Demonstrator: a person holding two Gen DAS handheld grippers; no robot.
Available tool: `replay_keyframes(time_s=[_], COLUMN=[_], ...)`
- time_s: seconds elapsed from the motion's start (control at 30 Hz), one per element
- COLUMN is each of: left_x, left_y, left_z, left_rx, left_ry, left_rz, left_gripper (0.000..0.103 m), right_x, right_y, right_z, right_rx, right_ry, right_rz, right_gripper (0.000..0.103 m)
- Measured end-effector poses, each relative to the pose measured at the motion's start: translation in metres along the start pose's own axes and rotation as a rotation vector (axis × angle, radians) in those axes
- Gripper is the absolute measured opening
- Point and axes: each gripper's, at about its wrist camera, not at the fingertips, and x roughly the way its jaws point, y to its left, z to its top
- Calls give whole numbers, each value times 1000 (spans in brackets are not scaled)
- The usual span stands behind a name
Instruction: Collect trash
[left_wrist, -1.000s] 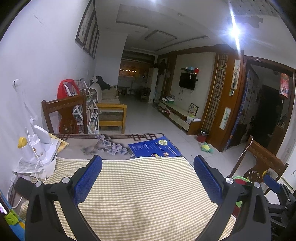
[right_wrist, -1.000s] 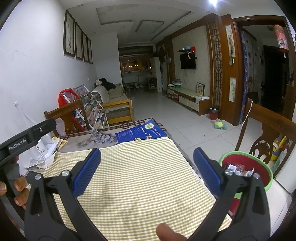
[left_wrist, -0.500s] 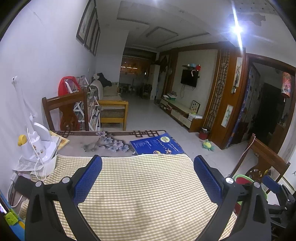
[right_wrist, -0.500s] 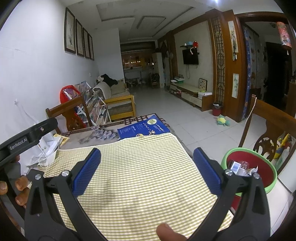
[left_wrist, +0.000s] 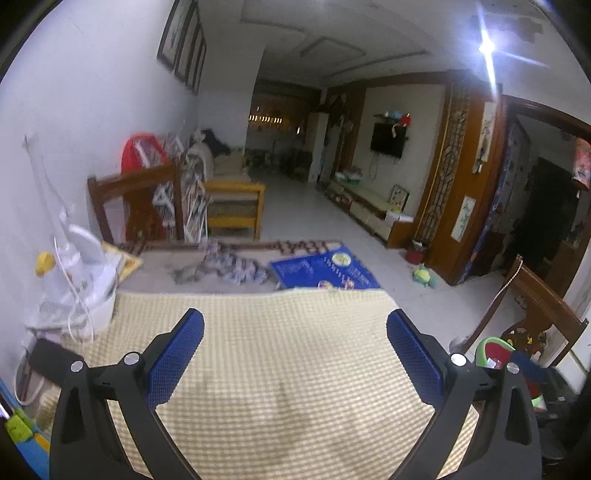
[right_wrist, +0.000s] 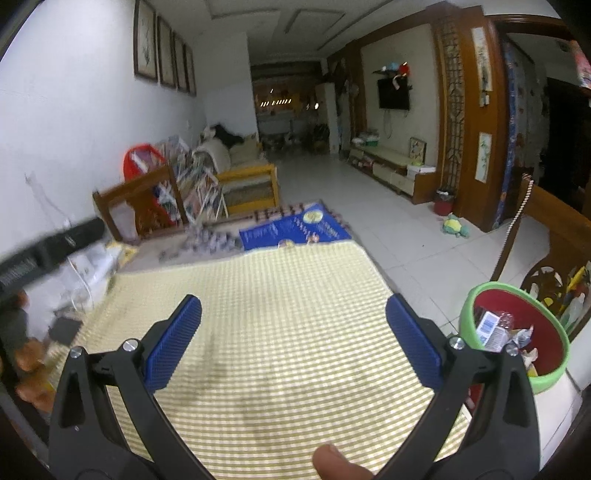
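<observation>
two claws gaping (left_wrist: 295, 341) (right_wrist: 293, 328), booklet (right_wrist: 295, 229) print blurred, unreadable

Dim indoor light; a ceiling lamp (left_wrist: 487, 47) flares with streaked glare at one o'clock. Motion blur smears both views, fisheye bending edges, corners vignetted black.

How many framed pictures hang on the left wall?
4 framed pictures, in a row high on the left wall. None appear hidden.
</observation>
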Motion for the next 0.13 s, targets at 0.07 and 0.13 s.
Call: replay_keyframes(time_s=[0.07, 0.13], left_x=[8, 17], left_y=[9, 21], left_z=[-5, -12], left_rx=[-22, -46], left_ry=[38, 78], left_rz=[7, 31], left_gripper=[95, 95], right_x=[33, 69], right_y=[-1, -3], right_z=[-11, -24], right_rx=[-58, -101], right_ry=[60, 126], right_rz=[-3, 5], right_gripper=[98, 98])
